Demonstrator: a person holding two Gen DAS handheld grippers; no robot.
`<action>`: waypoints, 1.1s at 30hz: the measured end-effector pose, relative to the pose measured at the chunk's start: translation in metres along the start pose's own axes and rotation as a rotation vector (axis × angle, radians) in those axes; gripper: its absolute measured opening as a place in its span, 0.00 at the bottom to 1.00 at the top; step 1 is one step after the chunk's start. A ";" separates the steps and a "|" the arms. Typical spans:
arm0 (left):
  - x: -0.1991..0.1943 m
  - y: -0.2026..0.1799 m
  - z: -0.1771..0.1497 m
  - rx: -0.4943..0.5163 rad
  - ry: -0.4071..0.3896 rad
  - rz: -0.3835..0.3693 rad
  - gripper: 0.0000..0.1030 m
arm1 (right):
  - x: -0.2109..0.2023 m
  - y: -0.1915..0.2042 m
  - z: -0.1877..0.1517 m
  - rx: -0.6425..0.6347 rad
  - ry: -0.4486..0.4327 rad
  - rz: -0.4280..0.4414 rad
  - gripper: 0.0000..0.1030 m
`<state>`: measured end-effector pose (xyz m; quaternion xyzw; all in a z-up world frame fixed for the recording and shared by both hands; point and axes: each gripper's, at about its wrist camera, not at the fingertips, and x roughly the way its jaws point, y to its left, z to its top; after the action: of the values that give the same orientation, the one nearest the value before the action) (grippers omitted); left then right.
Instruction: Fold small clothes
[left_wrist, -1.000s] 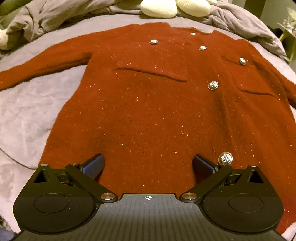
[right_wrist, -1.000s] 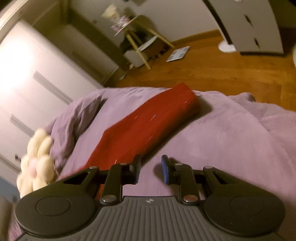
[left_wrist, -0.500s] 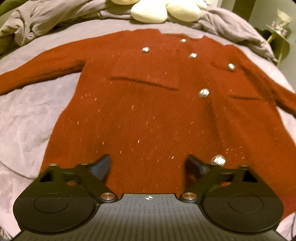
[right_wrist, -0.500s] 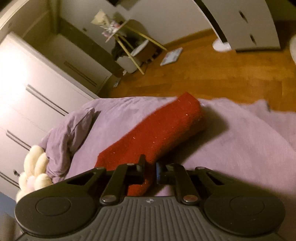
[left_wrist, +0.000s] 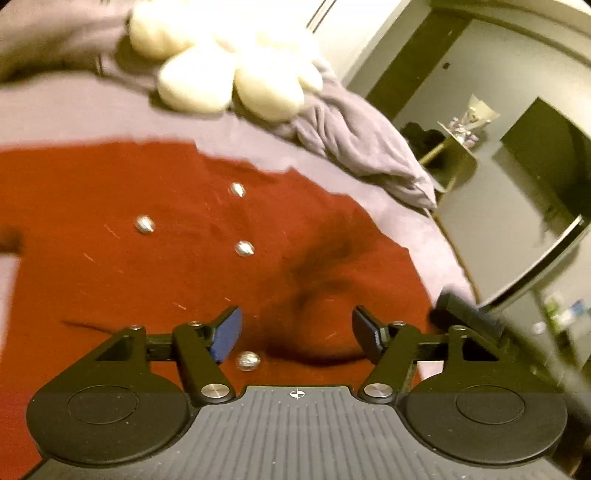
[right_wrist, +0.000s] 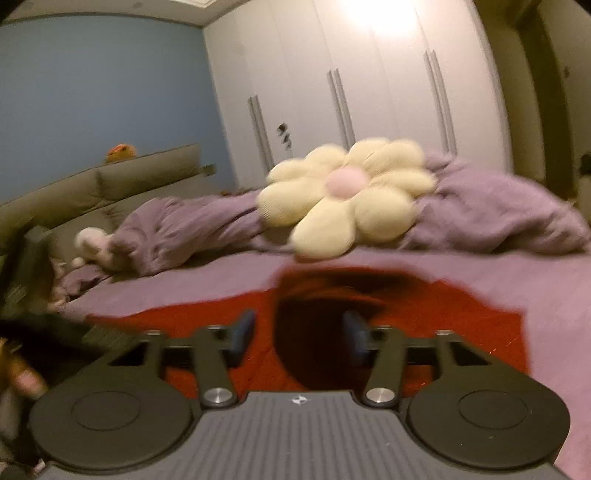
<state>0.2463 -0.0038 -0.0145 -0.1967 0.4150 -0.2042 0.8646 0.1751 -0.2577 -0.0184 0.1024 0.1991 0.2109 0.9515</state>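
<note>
Red buttoned cardigan (left_wrist: 155, 266): flat on purple bed (right_wrist: 229, 275), its right sleeve now brought in over the body.
Right gripper (right_wrist: 299, 334): fingers reopened wide, sleeve released; first fold judged done.
Left gripper (left_wrist: 295, 332): swung toward the same shoulder, fingers spread, holding nothing.

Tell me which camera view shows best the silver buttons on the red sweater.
The left wrist view. Four silver buttons stand out there on the red sweater, one lying just ahead of the open left gripper. The right wrist view shows only blurred red fabric beyond the open right gripper; no button can be made out.
</note>
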 end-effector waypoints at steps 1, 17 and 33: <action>0.008 0.004 0.002 -0.026 0.015 -0.017 0.65 | -0.001 -0.006 -0.006 0.045 0.016 -0.017 0.56; 0.057 0.057 0.010 -0.150 0.104 0.078 0.49 | -0.053 -0.068 -0.065 0.402 0.097 -0.050 0.61; -0.028 0.046 0.097 0.120 -0.261 0.180 0.07 | 0.012 -0.087 -0.039 0.576 0.101 -0.050 0.49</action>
<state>0.3162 0.0655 0.0357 -0.1313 0.3022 -0.1230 0.9361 0.2000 -0.3250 -0.0815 0.3526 0.3001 0.1269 0.8772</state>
